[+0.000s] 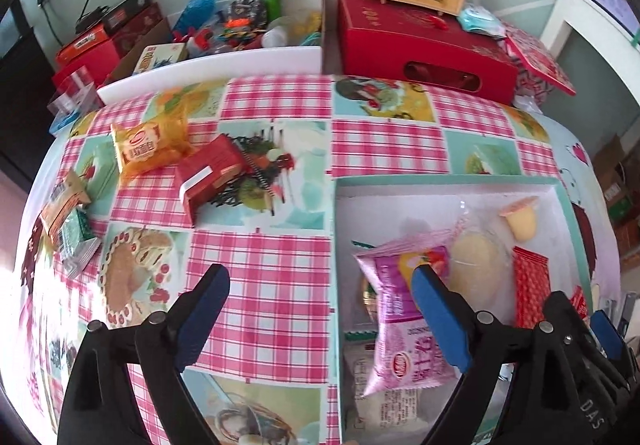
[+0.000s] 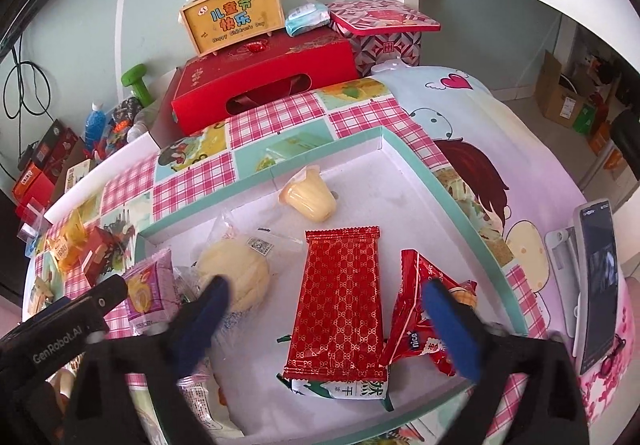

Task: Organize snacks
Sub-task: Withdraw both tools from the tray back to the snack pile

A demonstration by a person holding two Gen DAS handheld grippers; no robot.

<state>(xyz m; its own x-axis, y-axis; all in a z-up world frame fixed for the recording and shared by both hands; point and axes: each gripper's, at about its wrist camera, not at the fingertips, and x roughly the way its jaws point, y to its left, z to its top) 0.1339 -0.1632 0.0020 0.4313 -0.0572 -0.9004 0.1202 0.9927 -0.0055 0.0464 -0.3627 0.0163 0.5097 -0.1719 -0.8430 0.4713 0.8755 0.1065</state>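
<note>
Red patterned snack packet point(image 2: 340, 301) lies lengthwise toward the tray's point(image 2: 416, 161) far wall, between the spread right claw point(image 2: 332, 309).

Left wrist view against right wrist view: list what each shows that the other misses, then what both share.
Only the left wrist view shows the green packet at the table's left edge. Only the right wrist view shows the phone on its stand. Both show the teal-rimmed tray, the pink packet, the round bun, the jelly cup and the patterned red packet.

Glossy foil wrapper point(image 2: 338, 305) (red, patterned)
</note>
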